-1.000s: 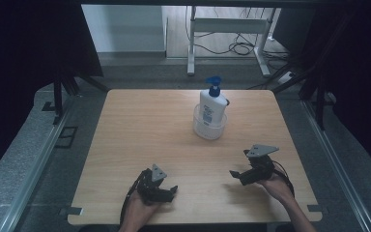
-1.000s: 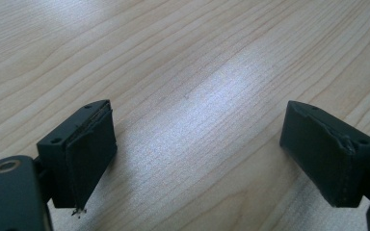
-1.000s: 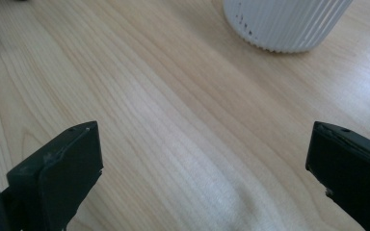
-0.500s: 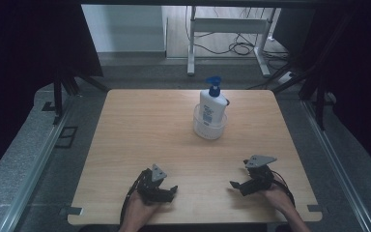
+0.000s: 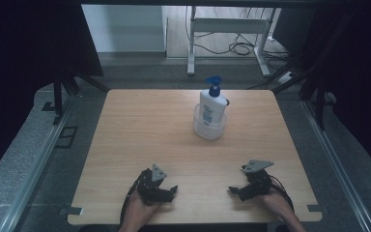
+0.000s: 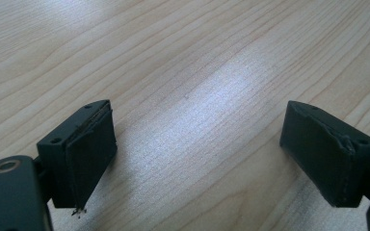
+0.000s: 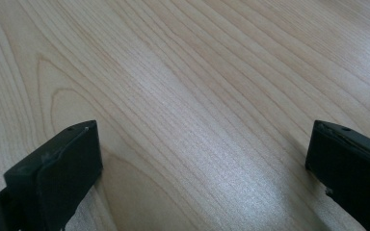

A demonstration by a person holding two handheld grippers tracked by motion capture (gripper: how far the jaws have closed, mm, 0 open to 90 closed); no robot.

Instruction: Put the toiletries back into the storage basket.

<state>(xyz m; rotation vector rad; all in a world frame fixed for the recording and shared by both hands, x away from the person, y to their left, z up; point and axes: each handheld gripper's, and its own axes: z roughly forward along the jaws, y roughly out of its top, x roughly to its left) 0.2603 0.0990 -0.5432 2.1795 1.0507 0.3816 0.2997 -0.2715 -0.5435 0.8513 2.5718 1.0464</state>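
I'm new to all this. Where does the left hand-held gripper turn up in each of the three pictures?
High view: the left hand-held gripper sits low and left of centre, near the table's front edge.
Left gripper view: its own two black jaws rise from the bottom corners, wide apart, nothing between them.
Right gripper view: the jaws here belong to the right hand-held gripper.
Shared landmark: the light wooden table under both.

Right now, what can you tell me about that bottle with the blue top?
The pump bottle is white with a blue pump head on top and a label with blue print on its front, too small to read. It looks like plastic. It stands upright inside a clear round bowl, which sits on the far half of the wooden table, a little right of the middle. Nothing else touches it; both grippers are by the near edge.
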